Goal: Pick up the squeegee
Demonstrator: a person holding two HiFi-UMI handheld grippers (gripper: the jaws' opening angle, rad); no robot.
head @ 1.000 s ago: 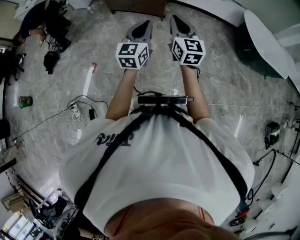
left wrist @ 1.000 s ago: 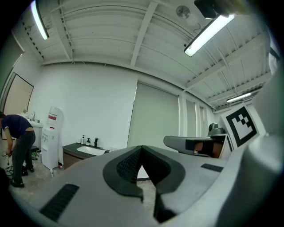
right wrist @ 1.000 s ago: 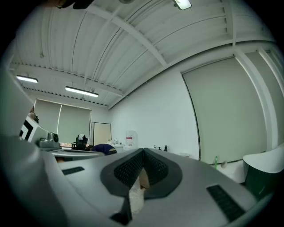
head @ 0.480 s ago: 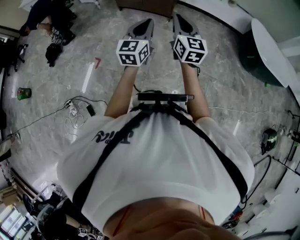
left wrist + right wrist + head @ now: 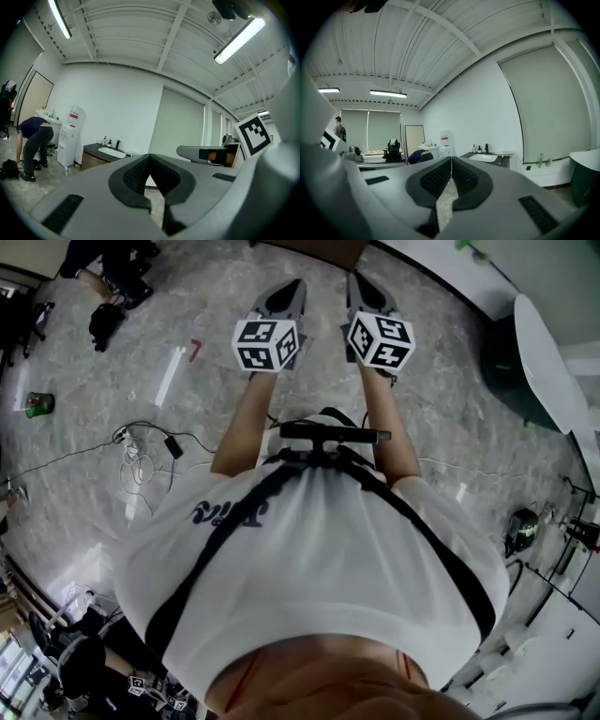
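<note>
Two grippers point(image 5: 294, 287) point(image 5: 355, 279), jaws together; shirt point(image 5: 319, 549) script point(image 5: 228, 514) illegible.

Person, head view:
- White short-sleeved T-shirt point(image 5: 319, 563) with black script print point(image 5: 230, 514) on its left.
- Black harness straps point(image 5: 424, 532) cross the shirt.
- Black bar point(image 5: 333, 432) sits at the front.

Left tool point(image 5: 292, 289) and right tool point(image 5: 356, 285):
- Grey shells.
- Black ribbed pads point(image 5: 440, 180).
- White cubes point(image 5: 266, 345) with black square markers.

Grey marbled stone floor point(image 5: 450, 427) is carrying everything. A white power strip with tangled black cables point(image 5: 129, 440) is lying at left, and a small green container point(image 5: 36, 405) is sitting further left. A black bag point(image 5: 103, 320) is resting top left, near a crouching person point(image 5: 112, 259). A white tape strip point(image 5: 172, 376) and a small red mark point(image 5: 195, 350) are lying flat. A dark green tub point(image 5: 502, 352) is standing at right. A black-and-green object point(image 5: 521, 529) is lying lower right, too small to tell.
</note>
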